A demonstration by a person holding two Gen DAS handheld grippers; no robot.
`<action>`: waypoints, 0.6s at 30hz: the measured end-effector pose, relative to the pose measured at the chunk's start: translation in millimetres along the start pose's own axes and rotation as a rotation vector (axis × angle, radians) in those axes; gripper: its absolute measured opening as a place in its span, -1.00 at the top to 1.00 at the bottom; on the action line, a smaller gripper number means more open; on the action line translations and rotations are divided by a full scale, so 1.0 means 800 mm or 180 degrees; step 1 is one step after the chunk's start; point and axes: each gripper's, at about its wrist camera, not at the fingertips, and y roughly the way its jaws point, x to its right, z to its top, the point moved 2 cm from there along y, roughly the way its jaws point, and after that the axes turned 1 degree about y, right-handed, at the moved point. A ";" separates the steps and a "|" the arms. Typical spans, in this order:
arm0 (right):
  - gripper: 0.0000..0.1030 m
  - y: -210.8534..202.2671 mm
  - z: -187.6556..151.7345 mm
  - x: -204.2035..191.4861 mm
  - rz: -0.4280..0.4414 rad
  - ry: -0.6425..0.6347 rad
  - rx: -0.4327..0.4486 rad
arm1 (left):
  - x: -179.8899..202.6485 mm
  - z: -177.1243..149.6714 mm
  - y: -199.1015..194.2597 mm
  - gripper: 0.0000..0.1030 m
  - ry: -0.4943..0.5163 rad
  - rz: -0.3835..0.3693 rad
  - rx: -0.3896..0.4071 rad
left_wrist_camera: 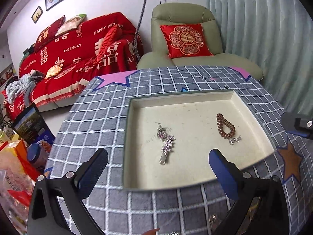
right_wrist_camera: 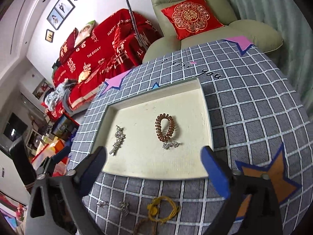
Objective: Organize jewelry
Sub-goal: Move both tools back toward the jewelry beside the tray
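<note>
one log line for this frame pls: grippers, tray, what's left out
left gripper: open, empty | right gripper: open, empty | tray: hair clip, coil bracelet, small silver piece | on cloth: yellow cord, two silver pieces

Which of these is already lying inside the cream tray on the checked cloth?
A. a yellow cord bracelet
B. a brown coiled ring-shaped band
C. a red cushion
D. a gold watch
B: the brown coiled band lies on the floor of the tray, while the yellow cord bracelet sits outside it on the cloth.

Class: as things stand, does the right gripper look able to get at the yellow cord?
Probably yes: the right gripper is open and empty, and the yellow cord lies uncovered on the tablecloth just below it.
</note>
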 end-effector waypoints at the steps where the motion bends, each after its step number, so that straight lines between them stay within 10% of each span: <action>1: -1.00 -0.005 -0.002 0.000 0.0008 0.0015 0.0030 | -0.004 -0.004 -0.009 -1.00 0.0019 0.0002 0.0030; 18: -1.00 -0.040 -0.074 0.007 -0.0107 -0.0013 -0.0187 | -0.022 -0.111 -0.032 -1.00 0.0231 -0.0026 -0.0232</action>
